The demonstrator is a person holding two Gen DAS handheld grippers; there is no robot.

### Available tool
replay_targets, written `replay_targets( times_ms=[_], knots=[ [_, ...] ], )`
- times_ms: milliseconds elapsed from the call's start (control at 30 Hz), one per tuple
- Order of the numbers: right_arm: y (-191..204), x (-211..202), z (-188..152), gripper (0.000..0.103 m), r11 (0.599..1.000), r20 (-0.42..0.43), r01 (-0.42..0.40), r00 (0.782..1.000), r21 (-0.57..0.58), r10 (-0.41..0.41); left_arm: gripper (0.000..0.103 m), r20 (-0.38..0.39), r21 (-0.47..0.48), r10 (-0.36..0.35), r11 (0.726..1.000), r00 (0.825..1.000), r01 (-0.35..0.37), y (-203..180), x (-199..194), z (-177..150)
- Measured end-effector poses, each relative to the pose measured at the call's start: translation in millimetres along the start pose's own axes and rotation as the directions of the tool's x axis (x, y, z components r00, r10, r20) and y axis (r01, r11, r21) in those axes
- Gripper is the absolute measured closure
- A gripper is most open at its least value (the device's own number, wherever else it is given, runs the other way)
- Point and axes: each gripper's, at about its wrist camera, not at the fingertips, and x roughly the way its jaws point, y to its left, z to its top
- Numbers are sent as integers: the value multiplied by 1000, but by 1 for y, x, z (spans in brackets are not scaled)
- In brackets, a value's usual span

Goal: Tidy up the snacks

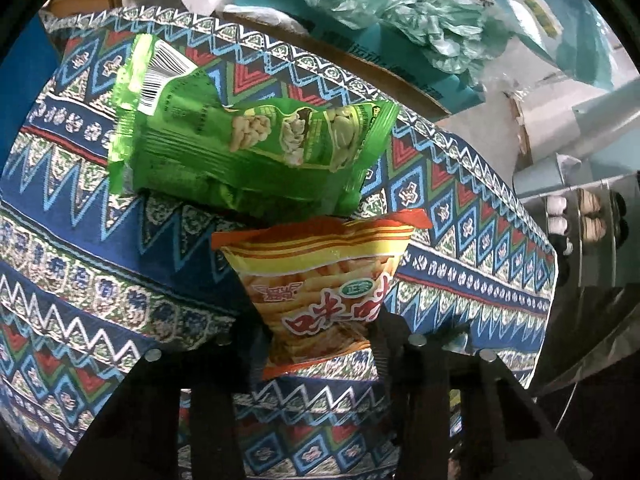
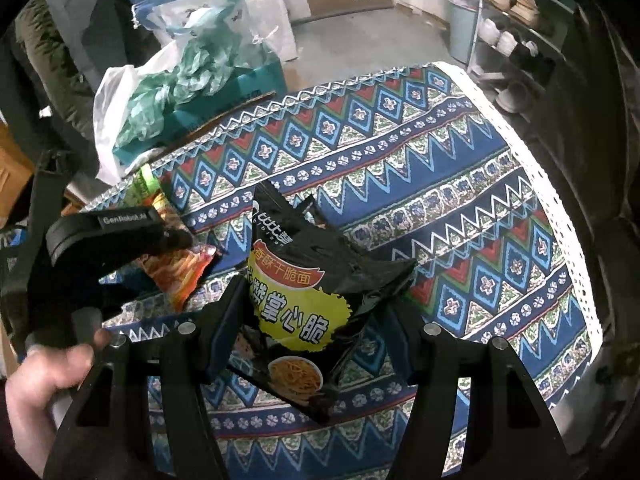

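Note:
In the left wrist view my left gripper [image 1: 320, 344] is shut on the lower part of an orange and yellow snack bag [image 1: 320, 276], which stands up from the patterned tablecloth [image 1: 100, 260]. A green snack bag [image 1: 248, 148] lies just beyond it, touching its top edge. In the right wrist view my right gripper [image 2: 316, 332] is shut on a black and yellow noodle snack bag [image 2: 320, 256], held tilted over the tablecloth [image 2: 440, 184]. To the left there, the left gripper [image 2: 176, 240] sits over the orange bag [image 2: 180, 276], with the green bag [image 2: 142, 186] partly hidden behind it.
A cardboard box heaped with teal and white plastic bags [image 2: 180, 92] stands past the table's far edge. A shoe rack [image 2: 516, 20] and a pale bin [image 2: 464, 28] stand by the far right wall. A person's hand [image 2: 44, 380] grips the left handle.

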Motion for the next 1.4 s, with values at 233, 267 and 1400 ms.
replay_targets(
  times_ms=[233,267,1400],
  knots=[
    [13,-9,-1,40,999,10,-14,1000,-33,14,60,-5,81,37,996,999,-36,14,-23,-11],
    [14,-10,-2,40,999,11,-15,1000,-35,16,60,-4,90,41,995,999,-40,17,-27,-13],
    [174,-79,-19,40,930,37,-194,976,-311,216,61,274,237,110,955,956,-177,140,-232,-40]
  ],
)
